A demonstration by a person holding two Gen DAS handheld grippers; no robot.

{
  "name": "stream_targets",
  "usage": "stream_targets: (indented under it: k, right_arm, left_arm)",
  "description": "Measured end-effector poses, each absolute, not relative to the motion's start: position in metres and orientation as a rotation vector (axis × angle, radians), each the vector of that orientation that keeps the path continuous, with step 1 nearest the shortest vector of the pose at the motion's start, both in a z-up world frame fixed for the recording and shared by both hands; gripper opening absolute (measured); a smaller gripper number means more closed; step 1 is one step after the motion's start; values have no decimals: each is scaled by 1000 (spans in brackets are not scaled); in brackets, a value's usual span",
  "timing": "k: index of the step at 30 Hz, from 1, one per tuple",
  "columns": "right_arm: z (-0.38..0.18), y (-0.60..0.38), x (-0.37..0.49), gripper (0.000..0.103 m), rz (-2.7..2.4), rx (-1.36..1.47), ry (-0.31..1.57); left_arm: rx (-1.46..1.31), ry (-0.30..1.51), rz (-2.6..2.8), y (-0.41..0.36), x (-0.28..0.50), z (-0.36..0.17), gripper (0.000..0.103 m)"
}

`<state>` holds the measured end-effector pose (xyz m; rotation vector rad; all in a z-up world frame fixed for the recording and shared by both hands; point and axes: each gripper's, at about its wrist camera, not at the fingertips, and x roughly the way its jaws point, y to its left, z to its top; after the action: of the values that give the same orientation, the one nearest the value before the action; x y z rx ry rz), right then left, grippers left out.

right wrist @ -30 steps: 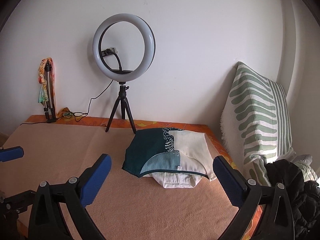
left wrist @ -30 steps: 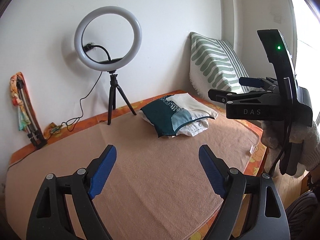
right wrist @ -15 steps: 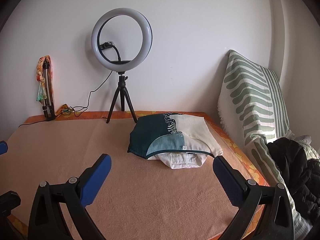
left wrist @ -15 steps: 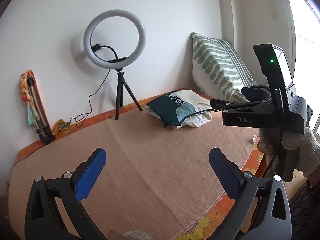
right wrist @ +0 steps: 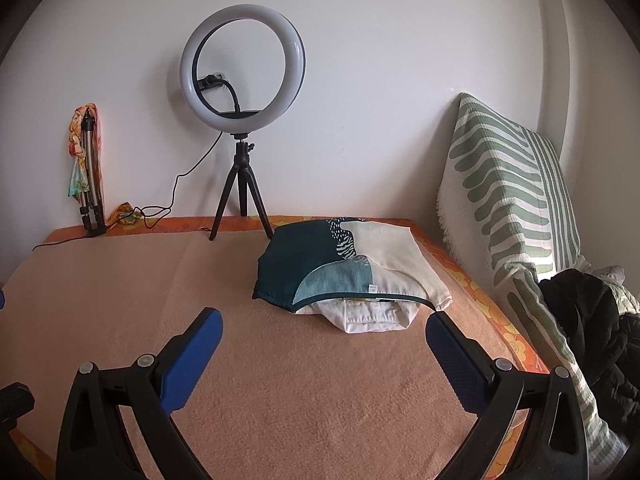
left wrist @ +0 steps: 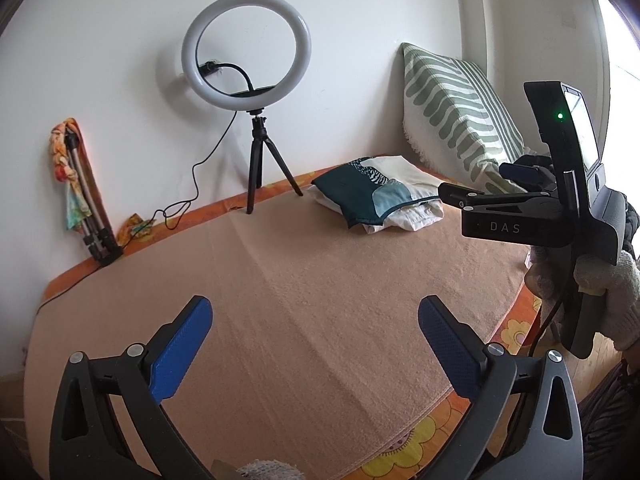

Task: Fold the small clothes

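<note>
Peach blanket bears folded clothes near white wall.

White wall behind, plain, evenly lit. A ring light on a small black tripod stands at the wall, lamp on; its black cable trails left along the wall's foot. Farther left a folded tripod with a patterned cloth wound round it leans in the corner. Peach blanket covers the surface, over an orange flowered sheet showing at the edges. A green-and-white striped cushion is propped at the right wall, dark clothing heaped beside it. Bright daylight comes from a window at far right. Wooden floor below.
</note>
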<state>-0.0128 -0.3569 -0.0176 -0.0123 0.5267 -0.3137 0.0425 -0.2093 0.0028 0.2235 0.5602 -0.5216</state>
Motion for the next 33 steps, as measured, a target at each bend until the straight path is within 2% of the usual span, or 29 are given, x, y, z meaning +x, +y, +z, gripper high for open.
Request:
stream_targets:
  k: [33]
  right_arm:
    - [-18, -366, -15, 103, -348, 43, 523]
  left_arm:
    - [230, 543, -531, -209, 35, 7, 103]
